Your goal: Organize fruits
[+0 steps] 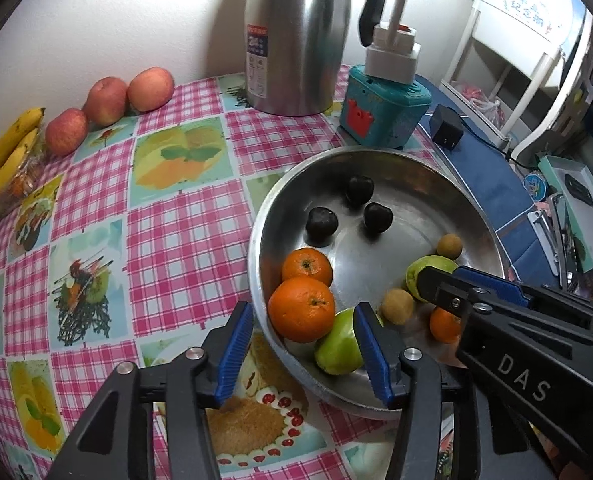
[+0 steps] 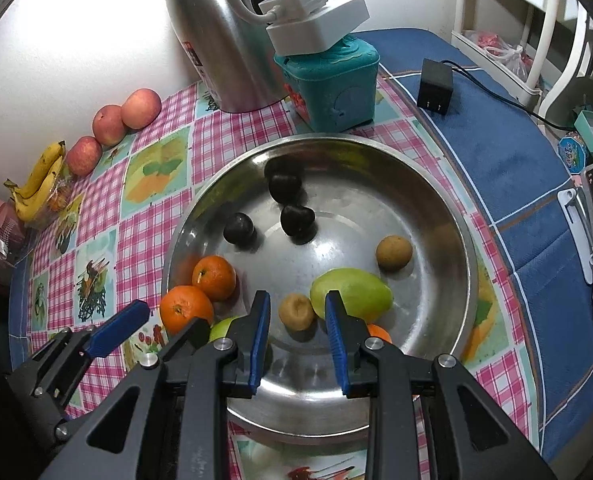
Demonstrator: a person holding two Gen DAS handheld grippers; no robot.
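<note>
A steel bowl point(image 1: 476, 216) point(image 2: 436, 216) holds several fruits: three dark plums point(image 2: 238, 229), oranges point(image 1: 301, 309) point(image 2: 214, 277), two green fruits point(image 1: 338, 346) point(image 2: 350, 294) and small brown fruits point(image 2: 394, 253). My left gripper point(image 1: 306, 340) is open at the bowl's near-left rim, its right finger against a green fruit. My right gripper point(image 2: 298, 320) is open over the bowl's near side, a small brown fruit point(image 2: 296, 312) just beyond its fingertips. It also shows in the left wrist view point(image 1: 448, 292).
Three apples point(image 1: 106, 100) point(image 2: 108, 125) and bananas point(image 1: 6, 156) point(image 2: 38, 182) lie at the table's back left. A steel kettle point(image 1: 296, 36) and a teal box point(image 1: 384, 108) with a white plug stand behind the bowl. A black adapter point(image 2: 434, 86) and clutter lie right.
</note>
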